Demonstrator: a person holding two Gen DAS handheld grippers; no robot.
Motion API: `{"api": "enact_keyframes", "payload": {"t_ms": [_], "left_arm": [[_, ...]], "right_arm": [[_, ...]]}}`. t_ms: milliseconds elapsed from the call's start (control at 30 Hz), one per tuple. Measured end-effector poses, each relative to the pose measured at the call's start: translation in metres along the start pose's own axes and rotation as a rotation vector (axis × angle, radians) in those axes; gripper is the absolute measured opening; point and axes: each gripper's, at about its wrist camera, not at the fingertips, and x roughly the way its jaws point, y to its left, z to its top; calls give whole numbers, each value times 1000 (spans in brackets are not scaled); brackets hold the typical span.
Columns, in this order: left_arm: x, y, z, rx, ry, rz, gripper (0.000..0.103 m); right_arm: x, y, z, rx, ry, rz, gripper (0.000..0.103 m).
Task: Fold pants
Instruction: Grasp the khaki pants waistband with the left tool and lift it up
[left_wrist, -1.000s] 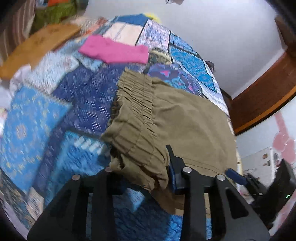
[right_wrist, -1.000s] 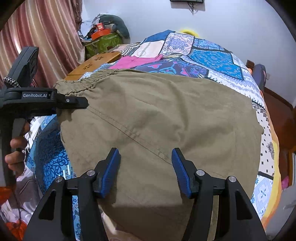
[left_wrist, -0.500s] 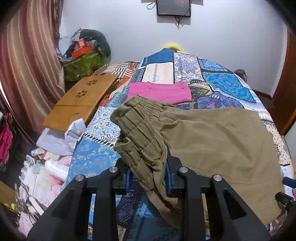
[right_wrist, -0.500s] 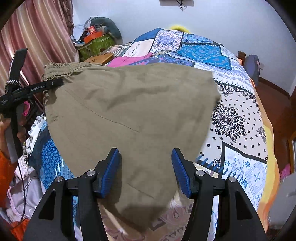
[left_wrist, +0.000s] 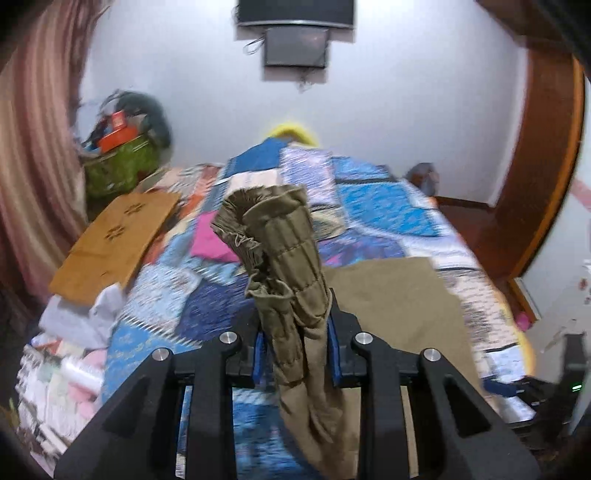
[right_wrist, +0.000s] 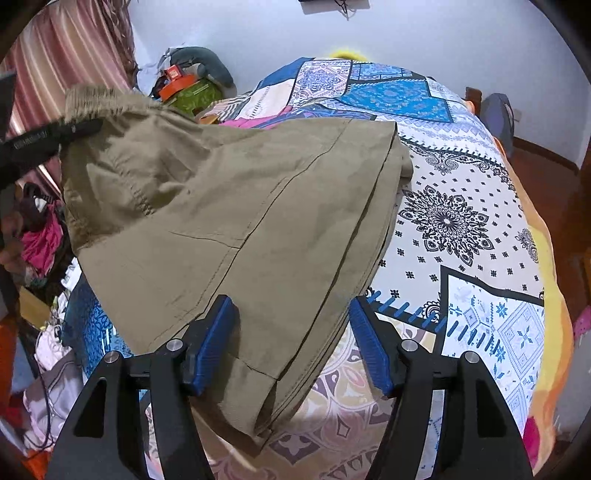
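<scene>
- The left gripper (left_wrist: 295, 354) clamps the bunched elastic waistband of the olive pants (left_wrist: 280, 258); its jaws have just been closing and the blue pads press the gathered cloth from both sides.
- Above those jaws the waistband stands up in a crumpled column; below them a twisted length of cloth hangs down between the gripper's arms.
- Ahead of the left gripper and to its right, the rest of the pants lies flat on the patchwork bedspread (left_wrist: 388, 206).
- Further ahead of it, to the left, a pink garment (left_wrist: 210, 240) lies on the bed, and beyond that a wooden lap tray (left_wrist: 114, 243).
- The right gripper (right_wrist: 291, 347) stands wide, its jaws having just been opening; the folded leg end of the pants (right_wrist: 236, 206) lies between the blue pads, which do not press it.
- From the right gripper the cloth rises up and to the left to the waistband, where the other gripper (right_wrist: 48, 140) grips it.
- To the right of the right gripper the bedspread (right_wrist: 461, 229) lies bare.
</scene>
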Motion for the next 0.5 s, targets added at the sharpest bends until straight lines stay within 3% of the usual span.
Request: {"api": "enact_keyframes", "payload": {"t_ms": [200,500], "left_arm": [[-6,-52,8,92,-18,-108,25],[9,-111,-5,176,67,-254,24]], "right_arm": [[-2,-3,-1,10,-1,4,63],[-11,-15,-7,39,-6,-29,63]]}}
